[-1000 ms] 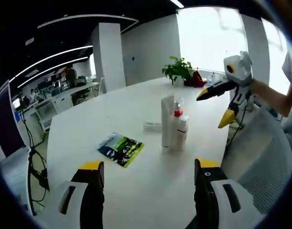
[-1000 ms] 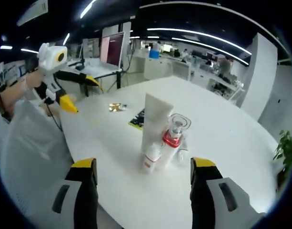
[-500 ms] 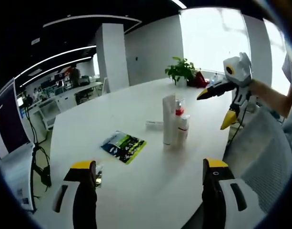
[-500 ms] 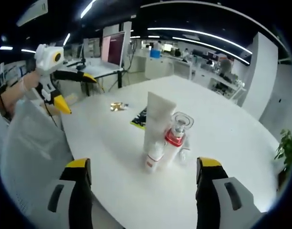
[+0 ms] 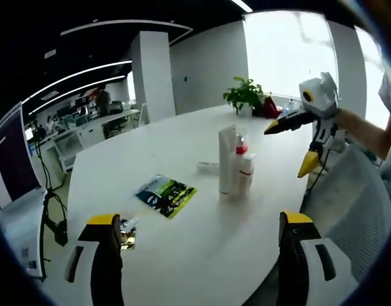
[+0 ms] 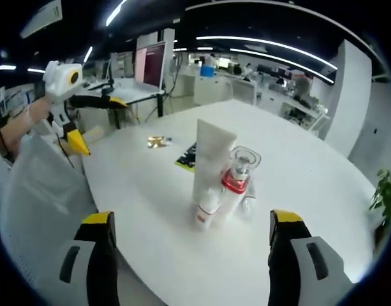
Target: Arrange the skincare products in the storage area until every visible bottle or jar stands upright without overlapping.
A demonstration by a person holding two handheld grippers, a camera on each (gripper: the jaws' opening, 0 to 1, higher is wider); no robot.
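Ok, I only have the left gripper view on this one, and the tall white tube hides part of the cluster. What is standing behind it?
Observer: In the right gripper view a pump bottle with a red collar and a clear cap stands upright, close beside the tube.
Operator: And the small one next to them?
Observer: The small white bottle looks upright, with a red band at its base. I cannot tell whether it touches the tube.
Operator: How does my left gripper look from outside?
Observer: The left gripper shows side-on, jaws apart, with nothing between them.

No legible txt anywhere
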